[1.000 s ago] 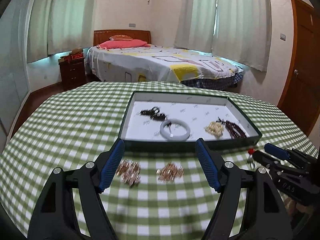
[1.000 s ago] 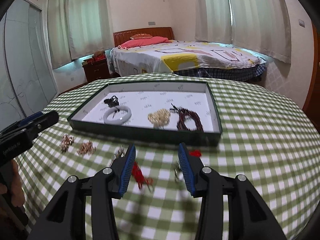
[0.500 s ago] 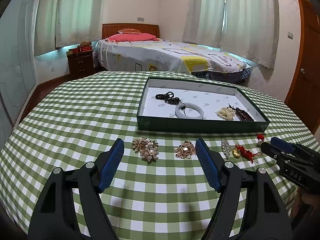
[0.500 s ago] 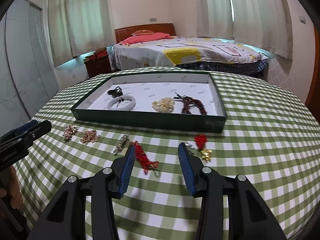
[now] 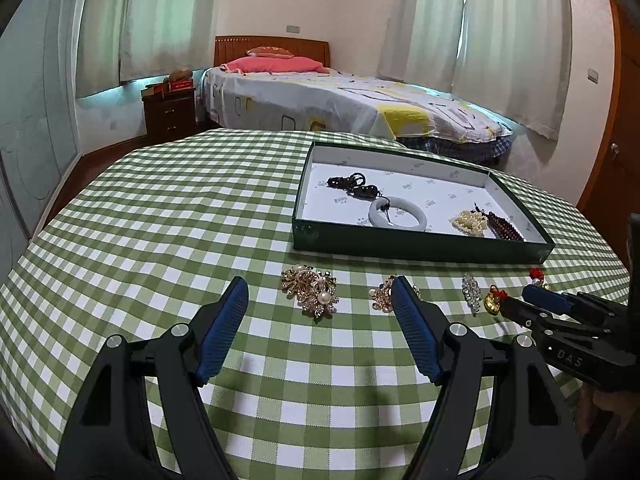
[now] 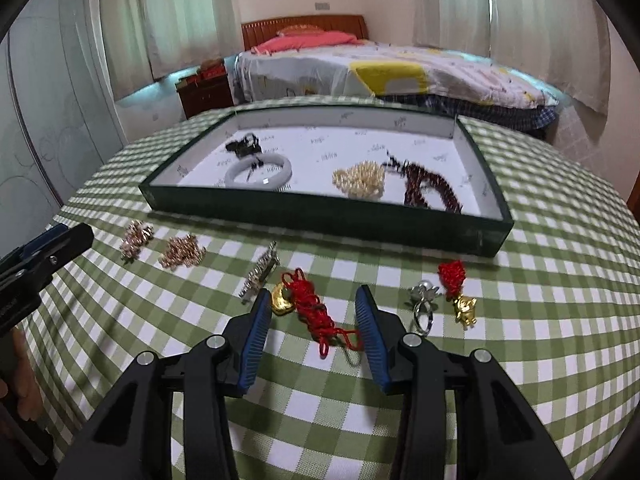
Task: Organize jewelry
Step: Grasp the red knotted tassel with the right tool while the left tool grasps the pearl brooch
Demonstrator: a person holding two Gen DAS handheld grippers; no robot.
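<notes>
A dark green tray (image 5: pixel 420 246) (image 6: pixel 320 216) holds a white bangle (image 5: pixel 397 213), black beads (image 5: pixel 352 184), pearls (image 6: pixel 360 179) and dark red beads (image 6: pixel 430 194). In front of it on the table lie two gold brooches (image 5: pixel 310 290) (image 5: pixel 384 294), a silver brooch (image 6: pixel 260 272), a gold charm on red cord (image 6: pixel 308 306), a ring (image 6: pixel 423 300) and a second gold charm with red knot (image 6: pixel 460 292). My left gripper (image 5: pixel 320 320) is open just short of the brooches. My right gripper (image 6: pixel 312 320) is open, its fingers either side of the red cord.
The round table has a green checked cloth (image 5: pixel 160 220). Behind it stand a bed (image 5: pixel 340 100), a nightstand (image 5: pixel 170 114) and curtained windows. A wooden door (image 5: pixel 616 140) is at the right. The right gripper also shows at the left view's right edge (image 5: pixel 536 304).
Both grippers have drawn back from the tray and now sit lower, closer to the loose pieces. The left view has shifted left; the right gripper has closed in around the red cord charm.
</notes>
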